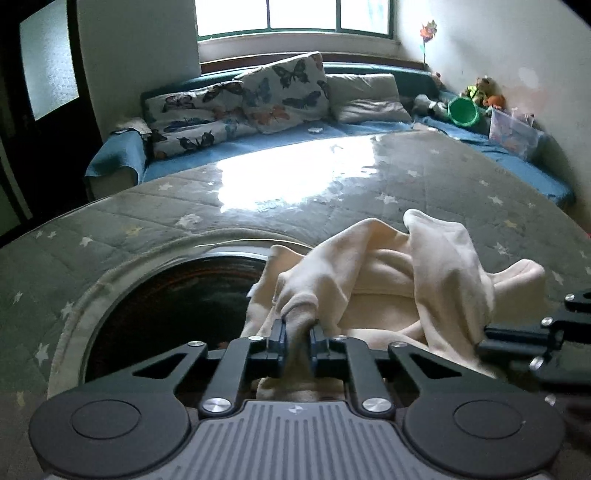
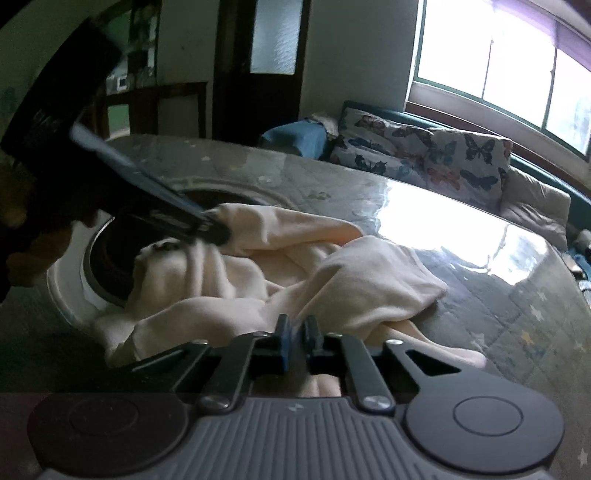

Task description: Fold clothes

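Observation:
A cream garment (image 1: pixel 388 273) lies crumpled on the grey star-patterned table cover (image 1: pixel 147 206), partly over a round dark opening (image 1: pixel 173 306). My left gripper (image 1: pixel 298 328) is shut on a bunched fold of it, and the cloth rises from its fingers. In the right wrist view the same cream garment (image 2: pixel 258 273) spreads ahead, and my right gripper (image 2: pixel 296 325) is shut on its near edge. The left gripper (image 2: pixel 216 227) shows there at the upper left, pinching the cloth. The right gripper's body (image 1: pixel 535 332) enters the left wrist view at the right edge.
A blue sofa (image 1: pixel 332 129) with butterfly cushions (image 1: pixel 258 96) runs behind the table under a bright window (image 1: pixel 295 16). Toys and a green bowl (image 1: pixel 463 110) sit at its right end. A dark door (image 2: pixel 258 66) stands at the left. Glare covers the table's middle.

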Motion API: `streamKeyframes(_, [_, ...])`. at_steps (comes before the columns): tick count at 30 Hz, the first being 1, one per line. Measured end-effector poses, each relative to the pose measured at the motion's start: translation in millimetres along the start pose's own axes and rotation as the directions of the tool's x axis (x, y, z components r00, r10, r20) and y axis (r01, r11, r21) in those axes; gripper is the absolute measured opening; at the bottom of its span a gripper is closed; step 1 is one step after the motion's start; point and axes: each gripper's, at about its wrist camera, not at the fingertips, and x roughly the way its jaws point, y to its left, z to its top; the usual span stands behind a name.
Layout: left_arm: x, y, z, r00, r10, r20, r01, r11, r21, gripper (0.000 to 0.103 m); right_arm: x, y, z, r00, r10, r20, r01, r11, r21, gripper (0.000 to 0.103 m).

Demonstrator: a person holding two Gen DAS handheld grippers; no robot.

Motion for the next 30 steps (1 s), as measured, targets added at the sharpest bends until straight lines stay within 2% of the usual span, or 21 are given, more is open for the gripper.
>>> streamKeyframes(7, [-32.0, 25.4, -15.4, 1.0, 0.007, 0.011, -0.006, 0.997, -0.072, 0.012, -37.9, -28.2, -13.1, 0.999, -0.027, 0.04, 0.025, 0.998, 0.06, 0.004])
streamKeyframes(14, [-76.4, 40.2, -47.5, 1.0, -0.025, -0.011, 0.023, 0.991, -0.13, 0.012, -81.6, -52.5, -24.4, 0.989, -0.127, 0.073, 0.122, 0.99, 0.078, 0.001])
streamKeyframes(17, [-93.8, 39.4, -69.7, 0.996, -0.077, -0.042, 0.071, 0.989, -0.127, 0.012, -98.8, -61.9, -32.7, 0.984, -0.172, 0.05, 0.168, 0.983, 0.078, 0.001])
streamKeyframes(20, [-102.0, 37.0, -83.2, 0.993, -0.091, -0.07, 0.083, 0.991, -0.107, 0.013, -103.5, -64.4, -35.9, 0.99, -0.139, 0.014, 0.137, 0.987, 0.085, 0.001])
streamKeyframes(24, [-106.6, 33.1, -81.6, 0.992, -0.103, -0.074, 0.098, 0.992, -0.074, 0.02, -92.5, -52.8, -26.1, 0.997, -0.07, 0.028, 0.067, 0.995, 0.076, 0.006])
streamKeyframes(26, [-107.5, 30.8, -73.9, 0.995, -0.081, -0.062, 0.078, 0.996, -0.053, 0.038, -81.9, -45.5, -16.7, 0.999, -0.025, 0.045, 0.021, 0.997, 0.077, 0.014])
streamKeyframes(27, [-108.3, 30.0, -70.0, 0.996, -0.075, -0.052, 0.072, 0.996, -0.045, 0.041, -72.5, -39.7, -9.6, 0.998, 0.001, 0.057, -0.006, 0.997, 0.077, 0.02])
streamKeyframes(30, [-109.5, 25.0, -54.0, 0.997, -0.07, -0.008, 0.07, 0.997, -0.019, 0.054, -45.0, -23.8, 6.9, 0.997, 0.058, 0.052, -0.061, 0.995, 0.072, 0.028])
